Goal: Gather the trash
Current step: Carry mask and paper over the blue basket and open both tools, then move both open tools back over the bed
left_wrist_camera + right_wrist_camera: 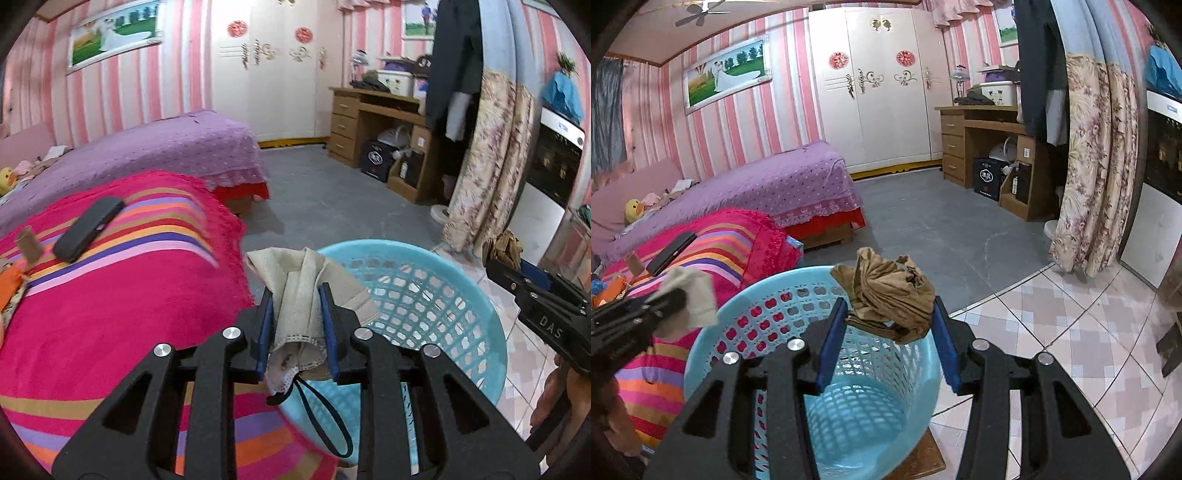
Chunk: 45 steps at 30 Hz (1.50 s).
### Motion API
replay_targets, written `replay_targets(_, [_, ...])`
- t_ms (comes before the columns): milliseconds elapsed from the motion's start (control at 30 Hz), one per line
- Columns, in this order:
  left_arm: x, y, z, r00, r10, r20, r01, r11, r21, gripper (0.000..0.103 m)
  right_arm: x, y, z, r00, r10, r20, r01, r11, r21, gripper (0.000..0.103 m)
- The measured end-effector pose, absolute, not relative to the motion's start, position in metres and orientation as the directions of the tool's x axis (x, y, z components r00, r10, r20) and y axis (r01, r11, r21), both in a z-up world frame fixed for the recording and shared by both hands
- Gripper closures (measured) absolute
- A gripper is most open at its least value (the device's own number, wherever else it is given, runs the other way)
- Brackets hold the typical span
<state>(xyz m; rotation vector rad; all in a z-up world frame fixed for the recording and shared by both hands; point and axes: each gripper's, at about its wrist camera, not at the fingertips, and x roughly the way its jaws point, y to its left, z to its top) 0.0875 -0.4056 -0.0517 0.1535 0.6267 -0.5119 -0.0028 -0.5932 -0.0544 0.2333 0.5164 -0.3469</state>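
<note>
Left claw point(297, 291) has a beige cloth point(306, 295) with a face mask bunched between its blue pads point(327, 317); the mask's dark strap point(321, 417) hangs down in a loop. The pads sit against the cloth on both sides, so it reads as clamped, though the hold looks slack. The bundle hangs at the near rim of the blue basket point(461, 295), partly over its opening.

Right claw point(890, 306) is clamped on a crumpled brown wad point(890, 291), pads pressing it from both sides. The wad is over the basket point(738, 325), above the open mouth near the far rim. Basket inside looks bare from this view.

In the left view the right claw point(502, 254) comes in from the right edge with the brown wad point(504, 247) at its tip, a hand point(554, 398) under it. In the right view the left claw point(683, 295) shows at the left edge with the beige cloth point(694, 295), blurred.

Basket stands beside a pink striped blanket point(110, 314). On the blanket: a dark phone-like slab point(88, 229) and a small brown cardboard piece point(29, 243), well apart from both claws. Purple bed point(147, 147) behind; grey floor point(332, 199) and tile beyond.
</note>
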Motion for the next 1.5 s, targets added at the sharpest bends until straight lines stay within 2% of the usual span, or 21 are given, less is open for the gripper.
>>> replay_targets(67, [0.091,-0.414,-0.057,0.679,-0.41,-0.609,0.513,0.858,-0.005,0.07,-0.001,-0.593,-0.058,0.816,-0.258,-0.518,0.375,0.917,0.134,0.057])
replay_targets(167, [0.097,-0.419,-0.063,0.681,-0.39,-0.62,0.514,0.857,0.026,0.051,0.0,-0.592,-0.061,0.818,-0.249,-0.519,0.366,0.921,0.135,0.057])
replay_targets(200, [0.099,-0.419,-0.063,0.681,-0.388,-0.621,0.513,0.858,0.026,0.038,0.001,-0.591,-0.062,0.819,-0.244,-0.52,0.361,0.923,0.136,0.057])
replay_targets(233, [0.101,-0.417,-0.063,0.683,-0.383,-0.622,0.507,0.862,0.026,0.03,0.001,-0.591,-0.062,0.818,-0.242,-0.521,0.359,0.924,0.135,0.057])
replay_targets(433, [0.112,-0.397,-0.061,0.702,-0.351,-0.62,0.461,0.887,0.02,0.011,0.005,-0.588,-0.069,0.811,-0.232,-0.536,0.347,0.93,0.122,0.057])
replay_targets(600, [0.114,-0.377,-0.059,0.715,-0.331,-0.616,0.433,0.901,0.019,0.008,0.017,-0.58,-0.077,0.799,-0.229,-0.556,0.343,0.933,0.108,0.056])
replay_targets(633, [0.114,-0.373,-0.059,0.717,-0.328,-0.615,0.429,0.903,0.019,0.008,0.019,-0.579,-0.077,0.795,-0.234,-0.56,0.345,0.933,0.101,0.054])
replay_targets(733, [0.114,-0.364,-0.058,0.73,-0.314,-0.607,0.412,0.911,0.025,0.006,0.024,-0.574,-0.078,0.778,-0.259,-0.572,0.36,0.931,0.067,0.024])
replay_targets(900, [0.116,-0.347,-0.056,0.742,-0.299,-0.6,0.389,0.921,0.022,0.006,0.023,-0.567,-0.069,0.771,-0.309,-0.558,0.392,0.92,0.032,0.011])
replay_targets(1033, [0.116,-0.327,-0.05,0.751,-0.287,-0.595,0.369,0.929,0.017,0.006,0.022,-0.564,-0.059,0.778,-0.329,-0.536,0.415,0.909,0.044,0.007])
replay_targets(1267, [0.113,-0.283,-0.036,0.776,-0.259,-0.575,0.332,0.943,0.023,0.006,0.032,-0.534,-0.037,0.81,-0.321,-0.491,0.408,0.91,0.078,0.005])
replay_targets(1500, [0.114,-0.206,-0.018,0.811,-0.195,-0.552,0.243,0.97,0.015,0.006,0.052,-0.473,-0.018,0.845,-0.284,-0.453,0.342,0.938,0.051,0.005])
